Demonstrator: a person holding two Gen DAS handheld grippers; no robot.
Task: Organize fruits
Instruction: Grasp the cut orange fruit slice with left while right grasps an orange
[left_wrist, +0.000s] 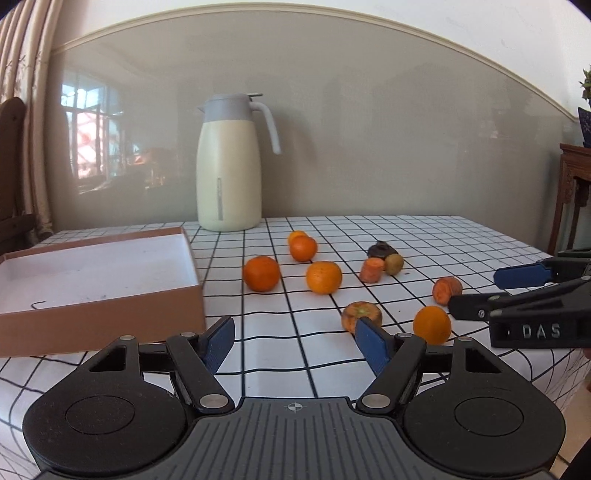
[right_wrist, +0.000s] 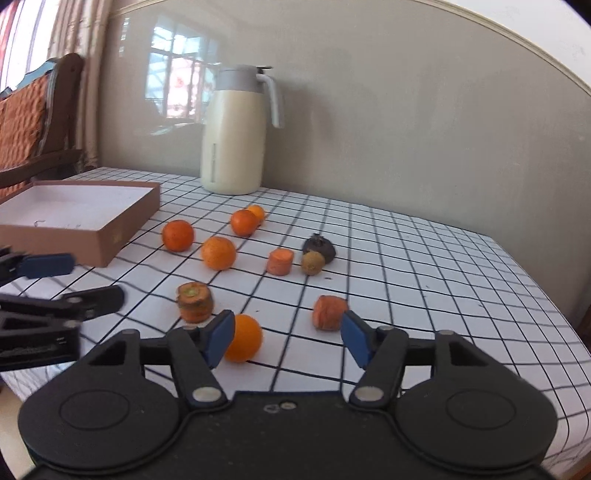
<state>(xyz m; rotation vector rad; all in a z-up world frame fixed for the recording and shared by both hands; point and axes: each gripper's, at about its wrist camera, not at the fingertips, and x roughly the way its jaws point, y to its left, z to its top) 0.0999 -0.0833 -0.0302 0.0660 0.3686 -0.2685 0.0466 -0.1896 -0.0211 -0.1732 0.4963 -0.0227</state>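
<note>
Right wrist: orange (right_wrist: 243, 338) beside open right claw (right_wrist: 288, 341).

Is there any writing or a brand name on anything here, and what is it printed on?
"DAS": white letters on the side of the black right hand-held gripper, seen from the left camera; the rest of the word runs out of view.
The cream jug and the cardboard box show no readable text.

Left gripper (left_wrist: 295, 341) agape; oranges (left_wrist: 261, 273) beside box (left_wrist: 110, 306).
</note>
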